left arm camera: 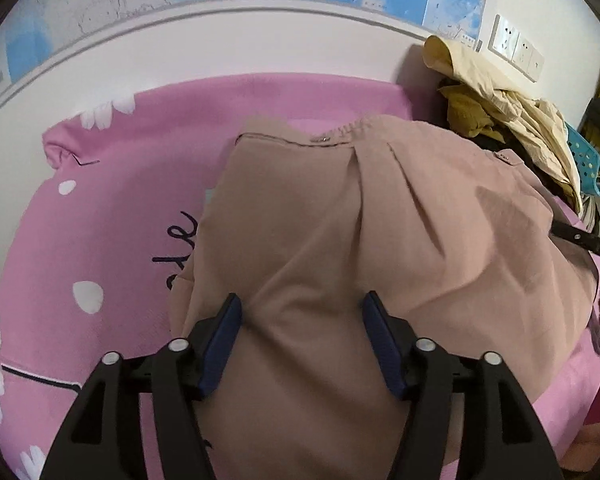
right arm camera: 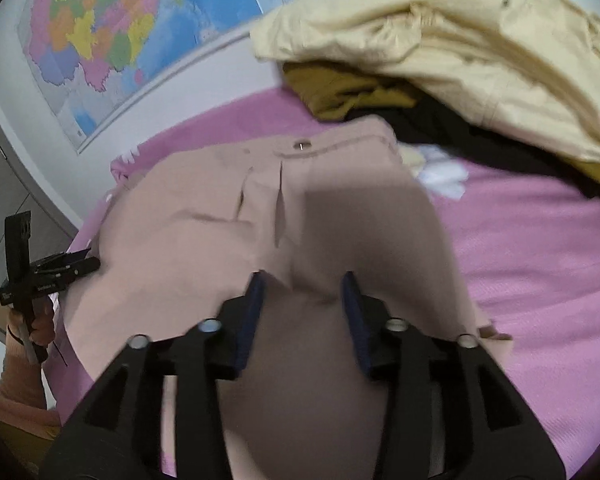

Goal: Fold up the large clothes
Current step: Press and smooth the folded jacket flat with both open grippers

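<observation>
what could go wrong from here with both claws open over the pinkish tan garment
1. The pinkish tan garment is bunched between the open left claw; closing may catch extra layers.
2. The unfolded cream and mustard clothes pile touches its far edge and may get dragged along.

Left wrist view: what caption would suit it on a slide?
Open left gripper poised over tan trousers spread on a pink bedsheet, unfolded clothes heaped by the wall.
</observation>
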Demonstrator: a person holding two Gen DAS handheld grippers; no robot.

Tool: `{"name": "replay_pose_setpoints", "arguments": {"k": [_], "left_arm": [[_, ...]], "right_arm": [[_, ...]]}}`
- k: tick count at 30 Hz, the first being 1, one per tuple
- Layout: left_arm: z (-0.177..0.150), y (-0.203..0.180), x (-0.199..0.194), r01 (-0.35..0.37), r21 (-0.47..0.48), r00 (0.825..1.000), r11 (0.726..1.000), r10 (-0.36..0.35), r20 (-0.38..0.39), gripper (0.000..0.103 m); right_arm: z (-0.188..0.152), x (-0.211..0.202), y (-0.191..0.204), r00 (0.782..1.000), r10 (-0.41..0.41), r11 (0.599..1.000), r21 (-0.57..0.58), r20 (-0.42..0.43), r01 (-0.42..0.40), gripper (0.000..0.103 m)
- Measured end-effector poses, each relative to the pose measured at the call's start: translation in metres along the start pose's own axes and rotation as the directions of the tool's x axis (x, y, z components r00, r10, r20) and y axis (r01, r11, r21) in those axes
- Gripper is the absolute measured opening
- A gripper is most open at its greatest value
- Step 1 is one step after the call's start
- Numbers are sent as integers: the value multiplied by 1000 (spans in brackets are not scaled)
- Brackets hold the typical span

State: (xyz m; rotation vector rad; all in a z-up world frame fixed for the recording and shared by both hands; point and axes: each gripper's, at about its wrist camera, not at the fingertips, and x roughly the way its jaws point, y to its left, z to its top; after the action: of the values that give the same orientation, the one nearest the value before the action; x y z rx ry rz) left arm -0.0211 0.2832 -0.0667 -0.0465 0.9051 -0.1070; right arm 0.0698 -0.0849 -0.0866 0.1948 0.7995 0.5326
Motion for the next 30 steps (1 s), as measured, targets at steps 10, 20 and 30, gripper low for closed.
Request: {"name": "replay_pose_setpoints", "arguments": {"k": [10,20,30], "left_arm": [[-7,-21,-23,-78,25,995,997,76,58,70],[-17,-23,-19,-98,24,994,995,96,48,75],[-23,-11,-45,-36,-16,994,999,37,100,75]], "right_arm": [[-12,-38,9,997,41,999,-15,72,-40,57],[-29,-21,-30,997,-68,993,95,22,65,51],[-28,-64,25,992,48,997,-67,118,-40,57]]}}
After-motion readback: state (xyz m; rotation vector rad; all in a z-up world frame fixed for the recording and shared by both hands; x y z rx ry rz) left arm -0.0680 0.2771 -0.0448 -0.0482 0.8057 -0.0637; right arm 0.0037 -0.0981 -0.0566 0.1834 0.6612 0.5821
